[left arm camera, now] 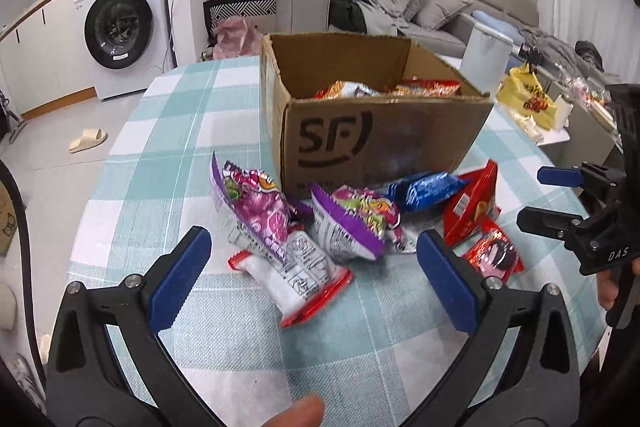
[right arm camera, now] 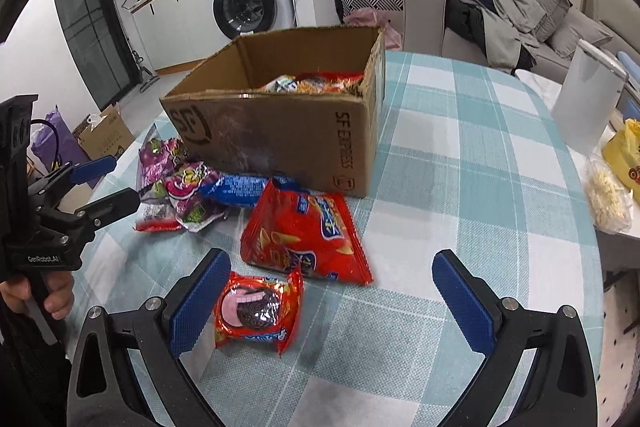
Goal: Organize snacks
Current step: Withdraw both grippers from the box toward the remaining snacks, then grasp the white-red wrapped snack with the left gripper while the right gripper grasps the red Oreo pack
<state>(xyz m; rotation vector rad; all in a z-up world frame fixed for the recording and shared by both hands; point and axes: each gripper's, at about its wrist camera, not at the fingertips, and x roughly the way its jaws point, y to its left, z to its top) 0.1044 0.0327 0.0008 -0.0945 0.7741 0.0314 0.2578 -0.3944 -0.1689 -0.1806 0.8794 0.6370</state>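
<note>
An open SF cardboard box (left arm camera: 372, 135) (right arm camera: 288, 131) stands on the checked table and holds several snack packs (left arm camera: 424, 89) (right arm camera: 316, 81). In front of it lie two purple packs (left arm camera: 256, 211) (left arm camera: 360, 223), a white-and-red pack (left arm camera: 296, 279), a blue pack (left arm camera: 424, 189) (right arm camera: 240, 189), a red chip bag (right arm camera: 308, 231) (left arm camera: 472, 207) and a small red cookie pack (right arm camera: 258, 311) (left arm camera: 494, 255). My left gripper (left arm camera: 312, 275) is open over the white-and-red pack. My right gripper (right arm camera: 332, 303) is open, its left pad beside the cookie pack.
The table has a teal checked cloth (right arm camera: 460, 155). A white bin (right arm camera: 588, 99) and a yellow bag (right arm camera: 624, 155) stand at the right. A sofa with clothes (left arm camera: 380, 3), a washing machine (left arm camera: 124, 23) and a slipper (left arm camera: 88, 140) on the floor are beyond the table.
</note>
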